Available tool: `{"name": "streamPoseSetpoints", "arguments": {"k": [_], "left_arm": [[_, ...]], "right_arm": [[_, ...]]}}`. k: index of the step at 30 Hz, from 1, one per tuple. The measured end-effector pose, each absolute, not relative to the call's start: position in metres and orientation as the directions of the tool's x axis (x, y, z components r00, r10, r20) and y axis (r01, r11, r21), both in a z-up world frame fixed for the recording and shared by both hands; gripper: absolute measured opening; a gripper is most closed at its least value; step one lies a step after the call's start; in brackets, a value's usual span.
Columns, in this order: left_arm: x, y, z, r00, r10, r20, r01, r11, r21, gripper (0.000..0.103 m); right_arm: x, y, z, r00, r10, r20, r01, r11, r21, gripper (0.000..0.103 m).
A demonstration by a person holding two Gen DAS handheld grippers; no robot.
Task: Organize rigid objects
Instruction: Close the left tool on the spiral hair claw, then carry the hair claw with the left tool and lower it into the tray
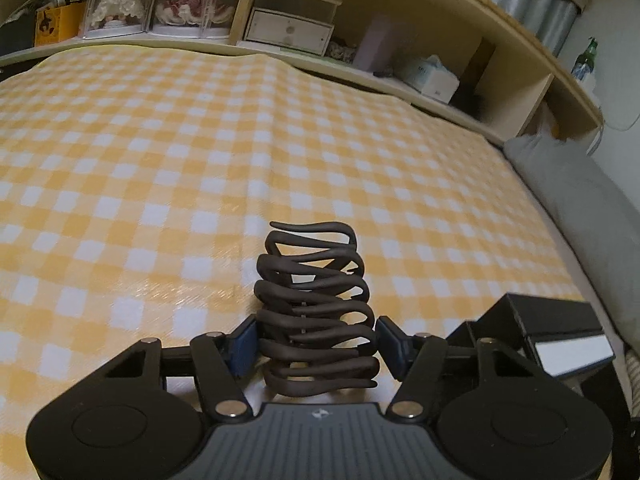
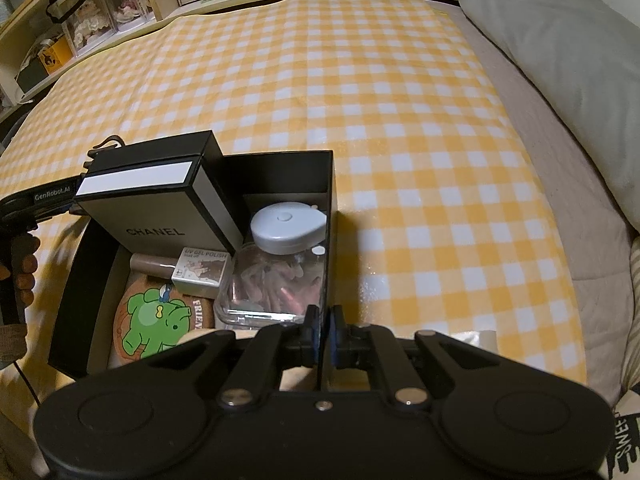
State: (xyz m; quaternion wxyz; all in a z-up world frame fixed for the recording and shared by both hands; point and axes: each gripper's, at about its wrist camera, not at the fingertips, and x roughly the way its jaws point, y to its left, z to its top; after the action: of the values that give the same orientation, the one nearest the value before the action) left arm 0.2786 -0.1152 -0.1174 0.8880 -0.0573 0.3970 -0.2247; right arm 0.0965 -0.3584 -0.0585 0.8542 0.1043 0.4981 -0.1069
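Observation:
A dark brown hair claw clip (image 1: 316,304) lies on the yellow checked cloth (image 1: 200,160), and my left gripper (image 1: 318,340) is shut on it, with a blue pad against each side. In the right wrist view my right gripper (image 2: 323,328) is shut on the thin right wall of an open black box (image 2: 280,160). Inside the box are a black and white Chanel carton (image 2: 152,208), a clear jar with a pale lid (image 2: 286,226), a small gel polish carton (image 2: 200,272) and a round coaster with a green figure (image 2: 156,320). A hand holds the left gripper (image 2: 40,200) just left of the box.
A grey pillow (image 2: 560,60) lies along the right side of the bed. A wooden headboard shelf (image 1: 400,80) at the far edge holds doll cases (image 1: 116,8), a small drawer unit (image 1: 288,28) and a tissue box (image 1: 430,74). The black box (image 1: 520,312) stands right of the left gripper.

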Motion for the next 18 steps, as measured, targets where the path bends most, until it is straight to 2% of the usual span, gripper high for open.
{"name": "streamPoseSetpoints", "arguments": {"k": [3,8,18], "left_arm": [[0.274,-0.108,-0.11,0.573,-0.406,-0.712,0.35,0.907,-0.235,0.062],[0.255,-0.091,-0.092,0.539,-0.329,-0.775,0.424,0.901,-0.088,0.061],[0.184,-0.054,-0.062,0.372,-0.301,-0.878,0.567,0.822,-0.042,0.062]], "right_arm": [[0.096,-0.359,-0.058,0.48,-0.08,-0.873,0.288,0.955,0.071,0.006],[0.096,-0.359,-0.058,0.483,-0.075,-0.873,0.286,0.955,0.077,0.006],[0.093,-0.363,-0.057,0.492,-0.062,-0.868,0.287,0.953,0.095,0.006]]}}
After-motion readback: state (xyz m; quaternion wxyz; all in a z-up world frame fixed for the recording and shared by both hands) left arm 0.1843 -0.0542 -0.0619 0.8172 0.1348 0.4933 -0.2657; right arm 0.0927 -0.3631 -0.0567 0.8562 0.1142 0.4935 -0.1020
